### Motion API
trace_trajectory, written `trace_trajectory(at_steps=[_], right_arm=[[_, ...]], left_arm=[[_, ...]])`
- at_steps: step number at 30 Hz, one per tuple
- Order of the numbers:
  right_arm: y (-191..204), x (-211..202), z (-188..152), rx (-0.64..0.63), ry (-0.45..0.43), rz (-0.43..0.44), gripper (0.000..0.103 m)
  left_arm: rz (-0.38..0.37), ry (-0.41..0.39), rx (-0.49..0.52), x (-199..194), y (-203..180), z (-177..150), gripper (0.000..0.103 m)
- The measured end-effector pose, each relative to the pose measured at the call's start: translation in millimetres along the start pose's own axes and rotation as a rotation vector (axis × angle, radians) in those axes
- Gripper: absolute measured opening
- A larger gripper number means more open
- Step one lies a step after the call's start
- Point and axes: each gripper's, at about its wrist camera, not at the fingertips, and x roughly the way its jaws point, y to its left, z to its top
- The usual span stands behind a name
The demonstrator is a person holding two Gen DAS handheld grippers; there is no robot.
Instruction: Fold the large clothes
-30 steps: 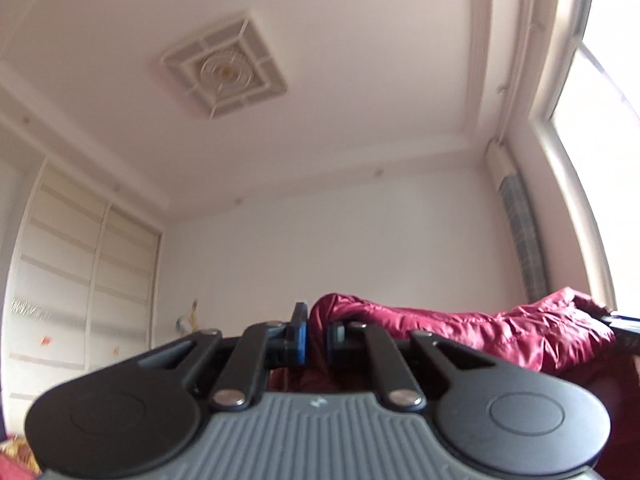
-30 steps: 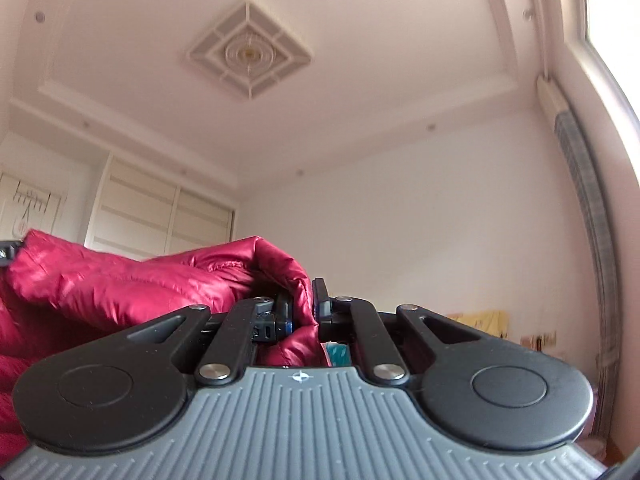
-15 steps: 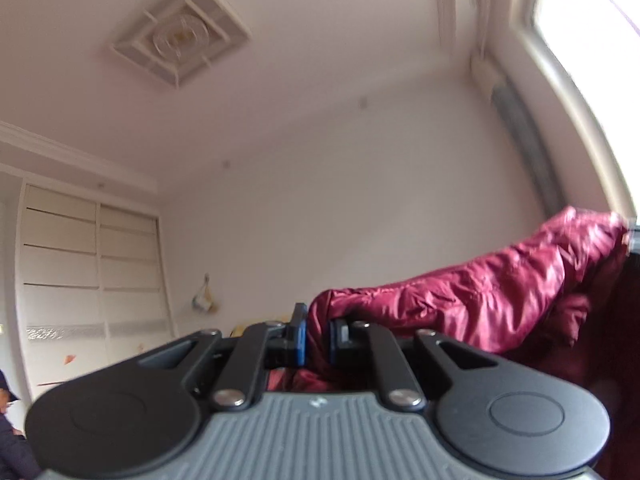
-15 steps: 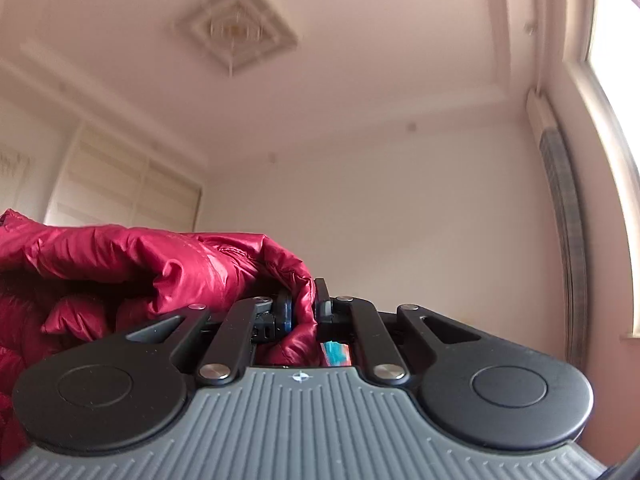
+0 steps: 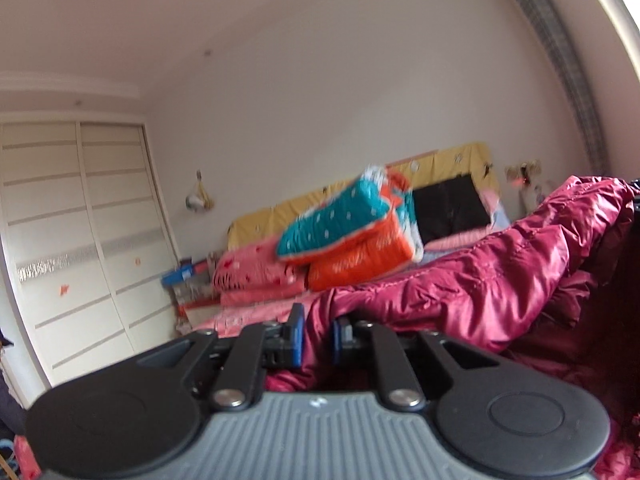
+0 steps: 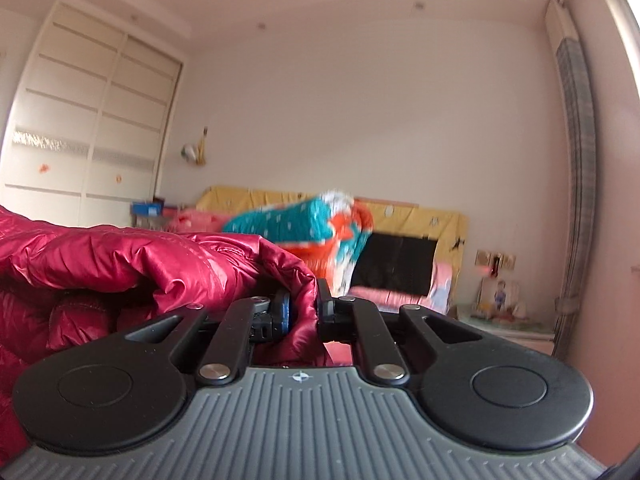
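Observation:
A shiny dark red puffer jacket (image 5: 480, 280) stretches between my two grippers. In the left wrist view its edge runs from the right side down into my left gripper (image 5: 318, 328), whose blue pads pinch a fold of the fabric. In the right wrist view the jacket (image 6: 140, 264) comes in from the left, and a fold of it sits pinched in my right gripper (image 6: 304, 304). Both pairs of jaws are just starting to open, with fabric still between them. Both grippers point level toward the bed. The lower part of the jacket is hidden below the gripper bodies.
Ahead lies a bed with pink bedding (image 5: 256, 276) and a yellow headboard cover (image 5: 440, 160). Folded teal and orange quilts (image 5: 352, 232) are stacked on it. A white wardrobe (image 5: 80, 240) fills the left wall. A bedside table (image 6: 504, 320) stands at the right.
Both views have swung down from the ceiling to the bed and far wall. Both grippers have come down and across with the jacket still pinched in them.

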Motion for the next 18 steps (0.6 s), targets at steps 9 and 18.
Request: trace_trajectory(at_steps=[9, 18], right_arm=[[32.3, 91.7, -39.3, 0.027, 0.141, 0.019, 0.015], [69.9, 171.4, -120.5, 0.007, 0.296, 0.031, 0.033]], left_arm=[[0.03, 0.121, 0.003, 81.6, -12.8, -83.5, 0.013], [0.031, 0.254, 0.018, 132.5, -22.3, -152.6, 0.021]])
